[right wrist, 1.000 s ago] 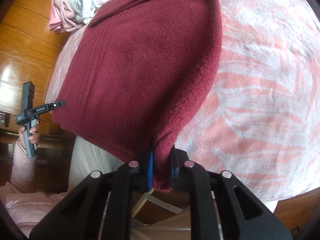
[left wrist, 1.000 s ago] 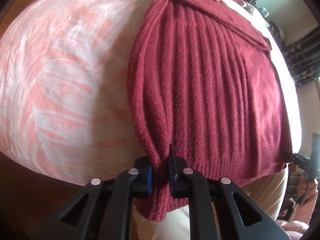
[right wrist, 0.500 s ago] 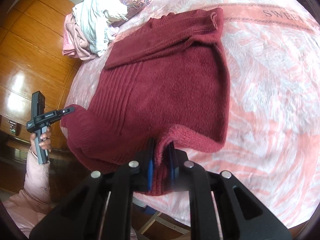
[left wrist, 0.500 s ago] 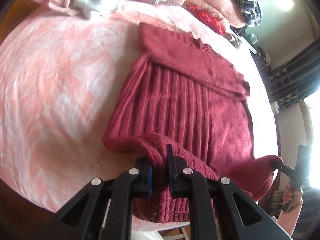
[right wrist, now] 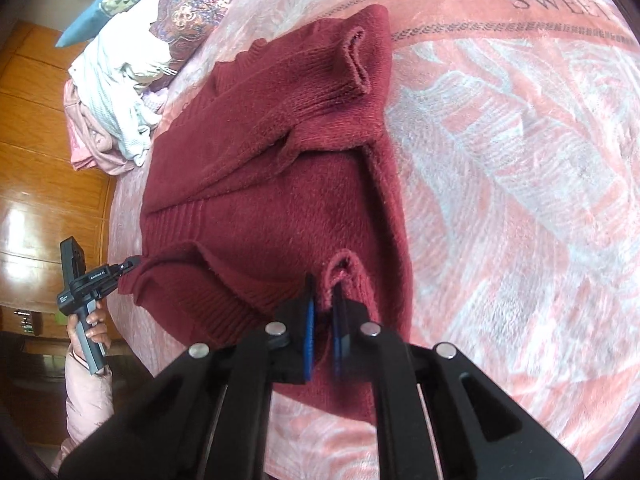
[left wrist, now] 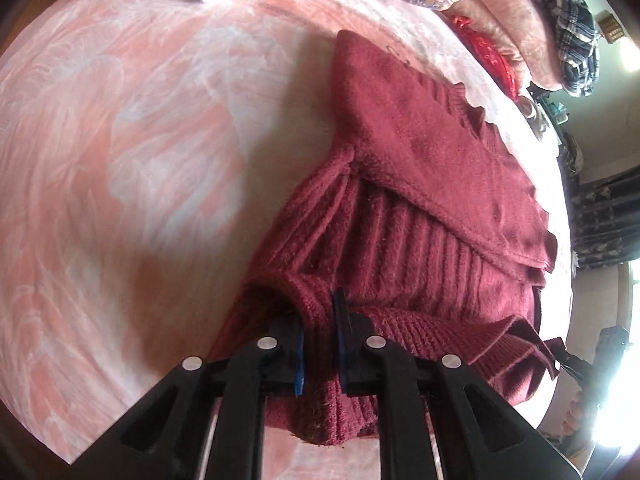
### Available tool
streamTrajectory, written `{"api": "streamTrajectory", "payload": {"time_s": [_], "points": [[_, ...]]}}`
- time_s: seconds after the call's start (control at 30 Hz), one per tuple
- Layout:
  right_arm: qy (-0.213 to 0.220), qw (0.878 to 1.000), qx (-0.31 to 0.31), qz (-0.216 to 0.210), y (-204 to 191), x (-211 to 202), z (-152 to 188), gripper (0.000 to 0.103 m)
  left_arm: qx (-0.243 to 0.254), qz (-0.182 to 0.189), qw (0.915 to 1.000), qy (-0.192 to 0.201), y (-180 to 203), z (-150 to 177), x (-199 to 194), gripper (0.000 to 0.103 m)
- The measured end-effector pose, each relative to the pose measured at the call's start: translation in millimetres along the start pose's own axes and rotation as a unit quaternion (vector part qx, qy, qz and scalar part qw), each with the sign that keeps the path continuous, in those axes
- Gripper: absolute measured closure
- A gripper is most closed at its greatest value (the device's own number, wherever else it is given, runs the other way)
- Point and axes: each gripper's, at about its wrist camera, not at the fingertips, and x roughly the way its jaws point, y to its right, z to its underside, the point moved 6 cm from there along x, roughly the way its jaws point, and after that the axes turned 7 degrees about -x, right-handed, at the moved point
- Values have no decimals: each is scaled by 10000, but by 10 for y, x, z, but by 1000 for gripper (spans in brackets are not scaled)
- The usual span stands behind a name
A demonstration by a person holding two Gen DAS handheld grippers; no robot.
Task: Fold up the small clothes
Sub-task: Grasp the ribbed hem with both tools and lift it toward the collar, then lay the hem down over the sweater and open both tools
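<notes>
Maroon: one sweater (left wrist: pixel 420 184), two grippers

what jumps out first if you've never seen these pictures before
A dark red sweater lies spread on a pink patterned blanket, filling the middle of both views, with its sleeves folded across the chest. The left gripper and the right gripper each pinch a corner of its bottom hem, which is lifted and doubled over toward the collar. A heap of pale clothes sits at the far edge of the bed.
</notes>
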Motion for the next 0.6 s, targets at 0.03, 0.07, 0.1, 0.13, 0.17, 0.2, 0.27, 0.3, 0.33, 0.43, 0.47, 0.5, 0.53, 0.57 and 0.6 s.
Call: {"api": "streamTrajectory", "payload": {"time_s": [0.03,0.07,0.1,0.13,0.17,0.2,0.27,0.3,0.33,0.43,0.47,0.5,0.53,0.57,0.6], "points": [[-35,10000,23,18,37,33,-20,97,4,-52,10000,-20,5,-24,58,91],[-64,10000,56,21,67,65,-43,96,32,-84,10000,-41,13,-42,99,90],[-88,9999,103,27,98,83,-55,93,59,-118,9999,-68,25,-58,122,89],[-105,9998,162,5,125,95,-70,93,73,-118,9999,-90,31,-71,125,88],[-89,9997,204,-56,148,94,-86,93,75,-104,9999,-111,36,-88,119,85],[-68,9997,228,-104,163,81,-94,92,81,-79,9998,-140,36,-103,111,84],[-38,9996,215,-186,174,51,-102,88,50,62,9998,-188,31,-141,53,70],[-7,9995,222,-246,170,25,-107,82,38,145,9998,-163,31,-165,1,64],[50,9993,251,-278,172,-12,-118,64,52,167,9998,-87,26,-193,-63,54],[388,9991,109,138,207,-221,-179,40,219,75,9993,286,27,-280,-297,47],[450,9988,81,160,207,-284,-196,40,280,93,9990,350,30,-296,-363,47],[495,9987,69,120,204,-333,-211,40,352,64,9985,424,34,-310,-418,47],[526,9986,25,71,184,-371,-217,40,486,-9,9974,526,44,-317,-475,46],[527,9986,-53,50,158,-396,-213,40,629,-92,9961,610,60,-319,-509,43],[504,9986,-129,78,147,-409,-202,40,770,-177,9946,674,84,-321,-522,41]]}}
